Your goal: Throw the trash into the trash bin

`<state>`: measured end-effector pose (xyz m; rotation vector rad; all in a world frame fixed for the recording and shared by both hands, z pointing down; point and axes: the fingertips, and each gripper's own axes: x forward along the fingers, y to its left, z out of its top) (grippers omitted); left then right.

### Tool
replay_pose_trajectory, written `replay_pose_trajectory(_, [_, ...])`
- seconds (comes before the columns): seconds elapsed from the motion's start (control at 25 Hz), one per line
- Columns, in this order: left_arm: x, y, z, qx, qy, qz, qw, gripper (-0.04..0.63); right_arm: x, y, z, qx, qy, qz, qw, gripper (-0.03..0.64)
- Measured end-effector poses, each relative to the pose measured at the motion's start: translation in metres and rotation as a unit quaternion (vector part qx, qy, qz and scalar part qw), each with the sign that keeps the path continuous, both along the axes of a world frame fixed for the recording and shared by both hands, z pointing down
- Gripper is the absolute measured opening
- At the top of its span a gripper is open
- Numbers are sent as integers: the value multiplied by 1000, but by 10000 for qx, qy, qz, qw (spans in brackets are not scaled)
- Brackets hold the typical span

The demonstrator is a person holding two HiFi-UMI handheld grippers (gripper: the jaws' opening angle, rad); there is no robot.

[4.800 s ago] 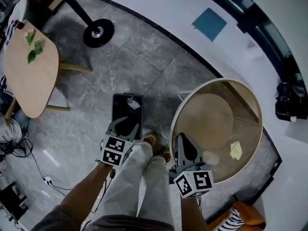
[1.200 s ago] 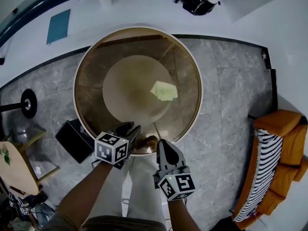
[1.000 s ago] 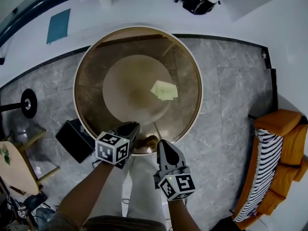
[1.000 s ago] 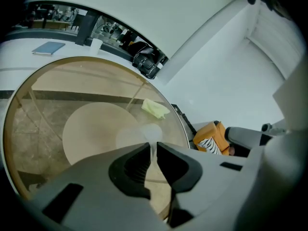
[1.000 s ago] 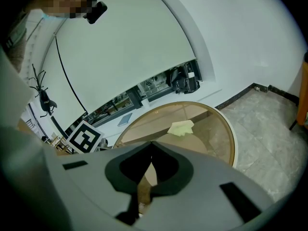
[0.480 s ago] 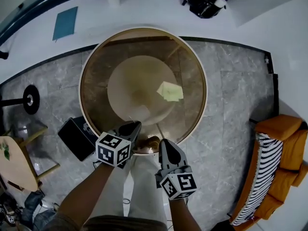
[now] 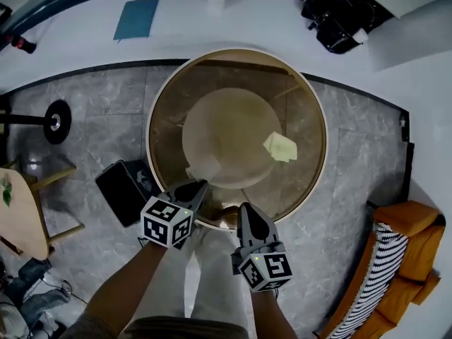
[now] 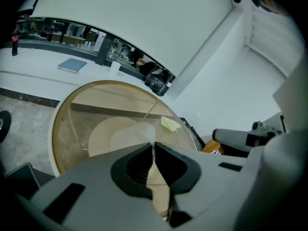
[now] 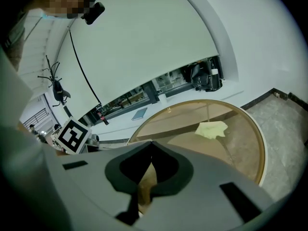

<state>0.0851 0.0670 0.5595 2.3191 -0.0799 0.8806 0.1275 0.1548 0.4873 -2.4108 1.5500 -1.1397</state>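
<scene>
Jaws of left tool [image 7: 200, 185] have just been closing, now pinching a thin translucent sheet [image 7: 203, 167] over the round glass table [image 7: 311, 119]. Right tool [image 7: 243, 209] is closed and empty. Crumpled yellow paper [image 7: 280, 147] lies on the table, black bin [image 7: 126, 191] on the floor beside it.

Lower centre: you wear off-white trousers [image 7: 212, 281], dark top [image 7: 183, 329] at bottom edge, tan shoe [image 7: 227, 217]; left gripper [image 7: 200, 184], right gripper [image 7: 244, 207] grey, black-and-white marker cubes [image 7: 167, 223]
</scene>
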Motion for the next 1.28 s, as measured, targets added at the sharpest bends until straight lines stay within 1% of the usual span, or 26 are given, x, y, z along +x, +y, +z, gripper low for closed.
replay_pose_trajectory(0.16, [-34, -30, 1, 70, -18, -405, 9992, 31, -25, -31, 1, 18, 3, -383, 9993, 17])
replay_pose_trajectory(0.32, [-74, -61, 3, 105, -50, -861, 9962, 31, -54, -65, 3, 29, -15, -798, 9968, 17])
replay_pose_trajectory(0.48, [-117, -89, 6, 134, -125, -1321, 9911, 31, -86, -99, 6, 39, -66, -1279, 9918, 17])
replay_pose_trajectory(0.6, [-152, -109, 8, 136, -211, -1738, 9845, 31, -113, -126, 9, 43, -112, -1714, 9851, 17])
replay_pose_trajectory(0.72, [-186, -130, 11, 172, -300, -2126, 9765, 31, -139, -152, 11, 73, -160, -2107, 9774, 17])
replay_pose_trajectory(0.8, [-208, -140, 12, 186, -354, -2415, 9696, 31, -156, -166, 13, 70, -194, -2393, 9707, 17])
replay_pose_trajectory(0.92, [-239, -151, 13, 174, -412, -2943, 9547, 31, -178, -187, 17, 82, -212, -2856, 9581, 16])
replay_pose_trajectory(1.04, [-267, -156, 15, 150, -457, -3392, 9395, 31, -196, -203, 18, 131, -214, -3173, 9480, 17])
replay_pose_trajectory(1.16, [-289, -155, 18, 107, -491, -3719, 9269, 31, -209, -213, 19, 133, -213, -3395, 9403, 17])
replay_pose_trajectory(1.28, [-302, -153, 21, 55, -513, -3911, 9189, 31, -219, -216, 20, 96, -208, -3566, 9340, 17])
